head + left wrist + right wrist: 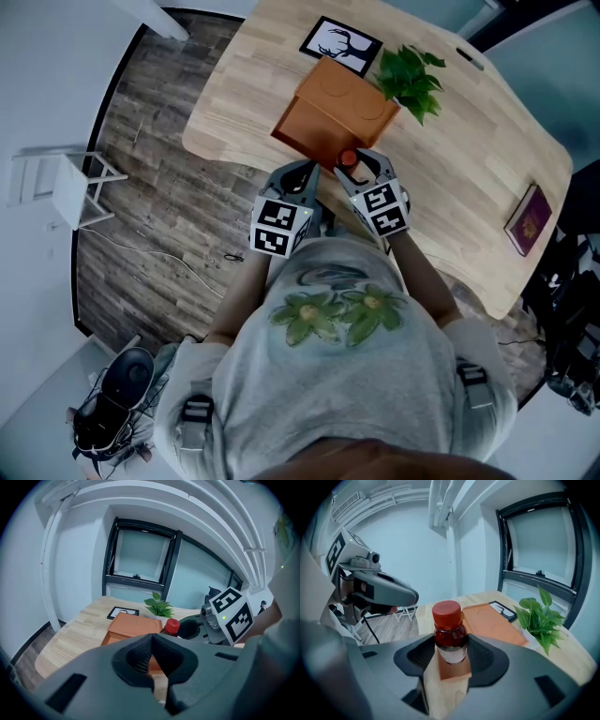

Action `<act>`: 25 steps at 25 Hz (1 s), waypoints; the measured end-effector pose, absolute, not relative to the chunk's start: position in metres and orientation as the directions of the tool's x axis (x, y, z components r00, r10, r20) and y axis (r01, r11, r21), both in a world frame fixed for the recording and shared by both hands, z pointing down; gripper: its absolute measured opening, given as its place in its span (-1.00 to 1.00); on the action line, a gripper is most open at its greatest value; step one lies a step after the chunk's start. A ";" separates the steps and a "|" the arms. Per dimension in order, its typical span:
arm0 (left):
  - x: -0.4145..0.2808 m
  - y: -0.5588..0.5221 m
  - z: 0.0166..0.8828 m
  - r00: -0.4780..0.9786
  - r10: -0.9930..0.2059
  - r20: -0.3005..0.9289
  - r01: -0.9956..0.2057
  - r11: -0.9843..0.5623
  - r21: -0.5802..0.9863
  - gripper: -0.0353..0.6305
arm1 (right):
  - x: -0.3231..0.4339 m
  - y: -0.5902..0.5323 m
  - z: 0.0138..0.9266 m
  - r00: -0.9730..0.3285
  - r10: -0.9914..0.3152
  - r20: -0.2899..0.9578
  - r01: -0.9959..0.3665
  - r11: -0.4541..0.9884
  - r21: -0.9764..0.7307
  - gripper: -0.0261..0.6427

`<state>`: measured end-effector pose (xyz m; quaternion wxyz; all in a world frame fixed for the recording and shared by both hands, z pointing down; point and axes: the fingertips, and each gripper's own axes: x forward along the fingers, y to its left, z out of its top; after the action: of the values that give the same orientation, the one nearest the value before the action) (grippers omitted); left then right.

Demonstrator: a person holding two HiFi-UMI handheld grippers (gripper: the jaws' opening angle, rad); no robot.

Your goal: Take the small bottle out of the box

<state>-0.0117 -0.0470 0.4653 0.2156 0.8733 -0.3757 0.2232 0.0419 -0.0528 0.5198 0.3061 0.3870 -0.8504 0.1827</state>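
The small bottle [450, 634], amber with a red cap [348, 158], stands upright between the jaws of my right gripper [450, 657], which is shut on it. It hangs just above the near corner of the orange box [333, 111]. From the left gripper view the bottle [171, 626] shows beside the box [132, 625]. My left gripper [152, 662] is shut with nothing in it, close to the box's near edge. In the head view the left gripper [298, 178] and the right gripper [362, 171] sit side by side at the table's near edge.
On the wooden table [450, 169], a potted green plant [411, 79] stands right behind the box and a framed deer picture [340, 44] lies at the far edge. A dark red booklet [528, 221] lies far right. A white stool [62, 184] stands on the floor to the left.
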 end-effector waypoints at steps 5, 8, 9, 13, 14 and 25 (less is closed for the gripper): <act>-0.010 -0.047 0.464 0.620 -0.559 0.551 -0.749 -0.629 0.206 -0.87 | 0.040 -0.047 0.506 -0.532 -0.551 0.643 -0.762 0.643 -0.079 -0.28; -0.008 -0.049 0.461 0.620 -0.564 0.546 -0.752 -0.626 0.207 -0.87 | 0.039 -0.045 0.498 -0.544 -0.552 0.632 -0.757 0.648 -0.085 -0.28; -0.007 -0.049 0.461 0.620 -0.563 0.546 -0.751 -0.627 0.206 -0.87 | 0.039 -0.044 0.496 -0.547 -0.552 0.629 -0.755 0.650 -0.086 -0.28; -0.006 -0.047 0.461 0.620 -0.561 0.548 -0.750 -0.629 0.203 -0.87 | 0.039 -0.042 0.487 -0.555 -0.557 0.618 -0.752 0.653 -0.087 -0.28; -0.006 -0.047 0.461 0.620 -0.562 0.548 -0.750 -0.629 0.203 -0.87 | 0.039 -0.041 0.485 -0.557 -0.559 0.614 -0.752 0.653 -0.087 -0.28; 0.000 -0.043 0.459 0.625 -0.556 0.548 -0.742 -0.641 0.197 -0.87 | 0.041 -0.036 0.467 -0.563 -0.588 0.581 -0.752 0.655 -0.066 -0.28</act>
<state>-0.0003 -0.0434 0.4592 0.2069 0.8773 -0.3699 0.2250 0.0411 -0.0364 0.4670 0.2653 0.3849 -0.8703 0.1552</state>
